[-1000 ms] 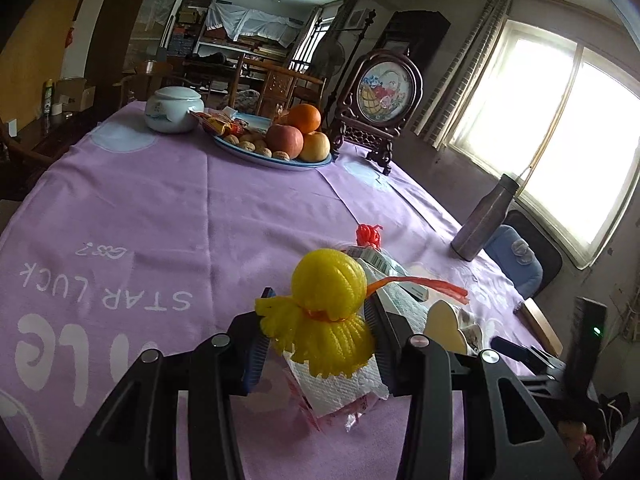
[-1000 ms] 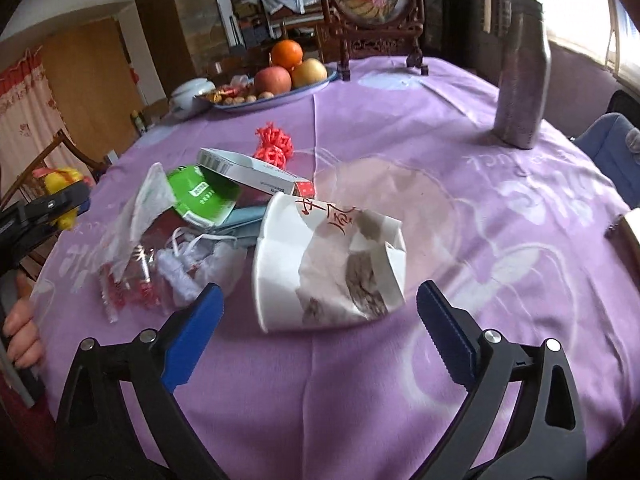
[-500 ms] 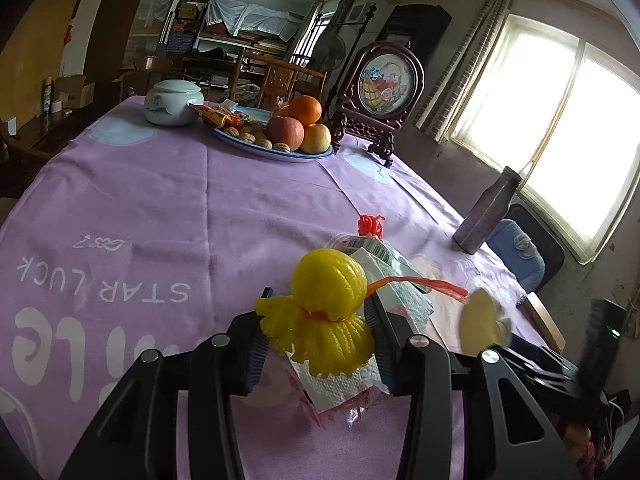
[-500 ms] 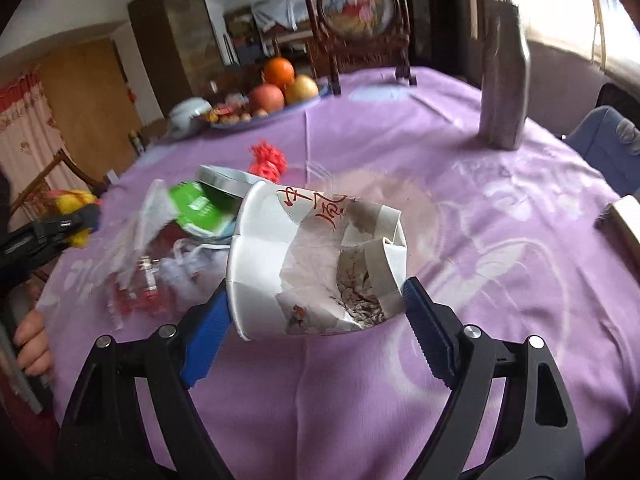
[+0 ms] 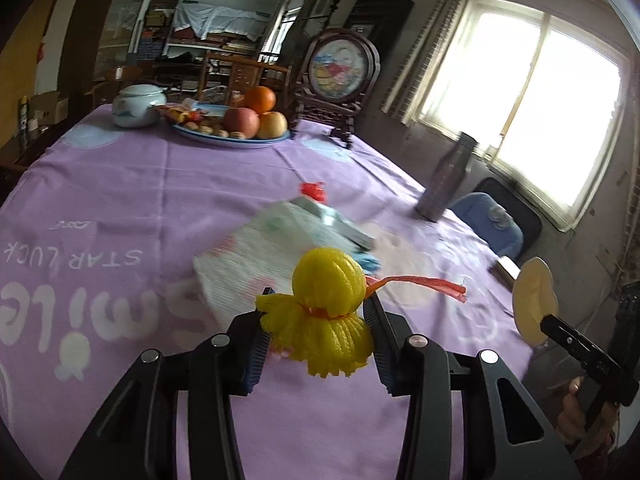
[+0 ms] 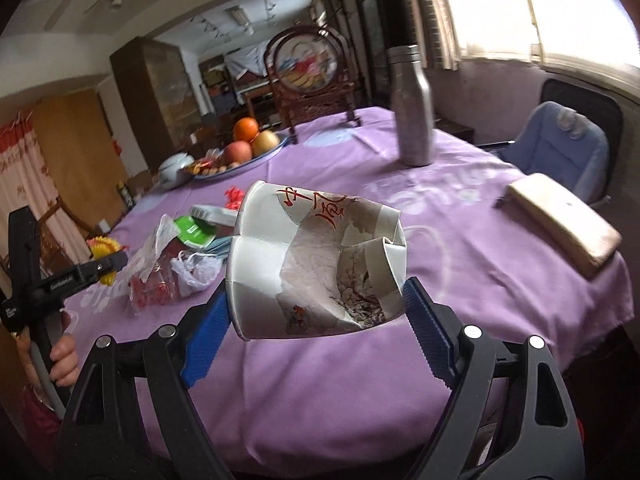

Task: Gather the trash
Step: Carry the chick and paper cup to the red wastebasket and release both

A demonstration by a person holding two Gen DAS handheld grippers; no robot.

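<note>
A round surface (image 6: 460,280) draped in a lilac printed cloth filled both views. The left tool (image 5: 318,336) was clamped narrowly on a yellow foam-net fruit sleeve (image 5: 320,312) tied with a thin orange-red strip that trailed off to the right, and it was held just above the cloth. The right tool (image 6: 316,316) gripped a crumpled white paper cup with red brush lettering (image 6: 316,268) — its blue pads (image 6: 206,340) pressed against both sides, the jaws having just closed in on it — and the cup hung tilted on its side, clear of the cloth.

Behind the cup lay the remaining litter (all bunched together): a clear plastic bag with red printing (image 6: 154,276), a scrunched white plastic bag (image 6: 194,272), a green-and-white packet (image 6: 194,234), a flat white box (image 6: 212,214) and a small red ribbon knot (image 6: 234,196).

Farther back stood a blue plate of fruit (image 6: 248,148), a white lidded ceramic jar (image 6: 174,168), a grey metal bottle (image 6: 412,108) and a round embroidered screen in a dark carved frame (image 6: 306,68). A tan oblong block (image 6: 564,224) lay near the right edge.
</note>
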